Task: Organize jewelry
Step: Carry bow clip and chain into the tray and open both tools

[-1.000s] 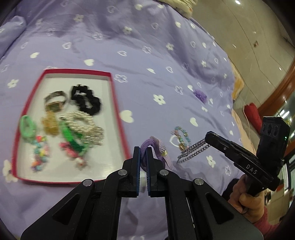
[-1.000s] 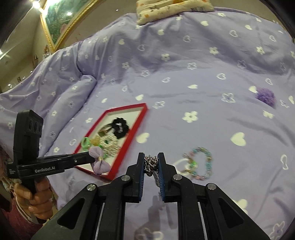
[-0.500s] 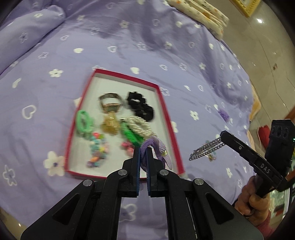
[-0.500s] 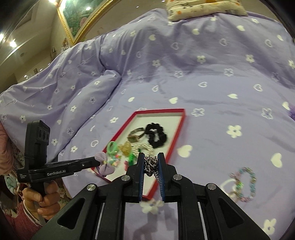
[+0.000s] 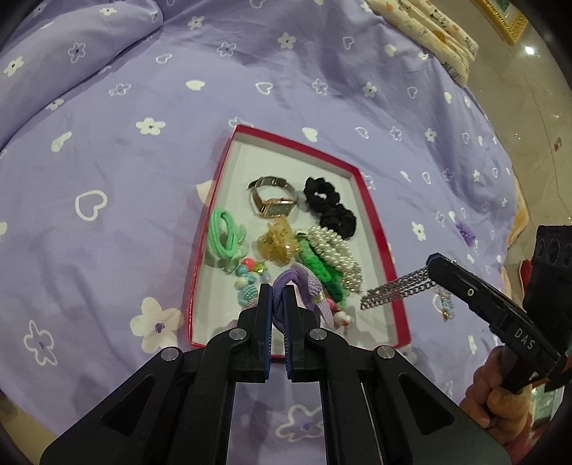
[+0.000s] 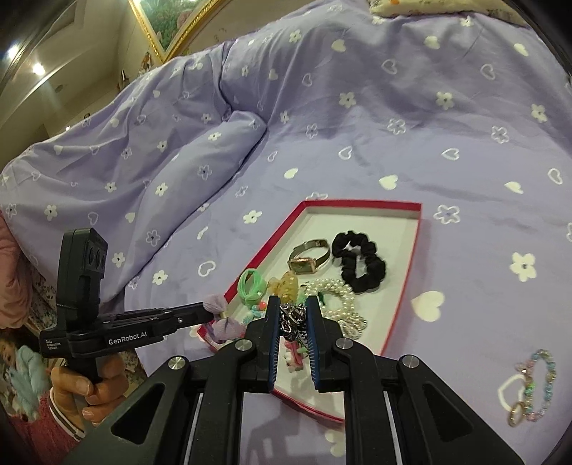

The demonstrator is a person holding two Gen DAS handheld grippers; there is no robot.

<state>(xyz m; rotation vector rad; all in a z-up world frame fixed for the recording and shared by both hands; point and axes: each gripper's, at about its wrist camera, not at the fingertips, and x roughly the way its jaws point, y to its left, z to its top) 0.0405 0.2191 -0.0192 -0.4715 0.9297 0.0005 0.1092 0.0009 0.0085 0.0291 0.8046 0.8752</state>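
Note:
A red-rimmed white tray (image 5: 375, 229) (image 6: 411, 264) lies on the purple bedspread and holds a watch (image 5: 273, 200), a black scrunchie (image 5: 329, 207), pearl bracelets (image 5: 334, 254), green hair ties (image 5: 225, 238) and an amber claw clip (image 5: 277, 243). My left gripper (image 5: 278, 291) is shut on a purple hair tie (image 5: 307, 289) above the tray's near end; it also shows in the right wrist view (image 6: 223, 316). My right gripper (image 6: 292, 304) is shut on a silver chain (image 6: 294, 322) (image 5: 397, 289), held over the tray's near right edge.
A pastel beaded bracelet with a ring (image 6: 532, 386) lies on the bedspread right of the tray. A small purple scrunchie (image 5: 464, 232) lies farther right. A patterned pillow (image 5: 422, 28) is at the bed's far edge, with floor beyond.
Both grippers have moved left over the tray, carrying the purple hair tie and the silver chain. The beaded bracelet stays behind on the bedspread.

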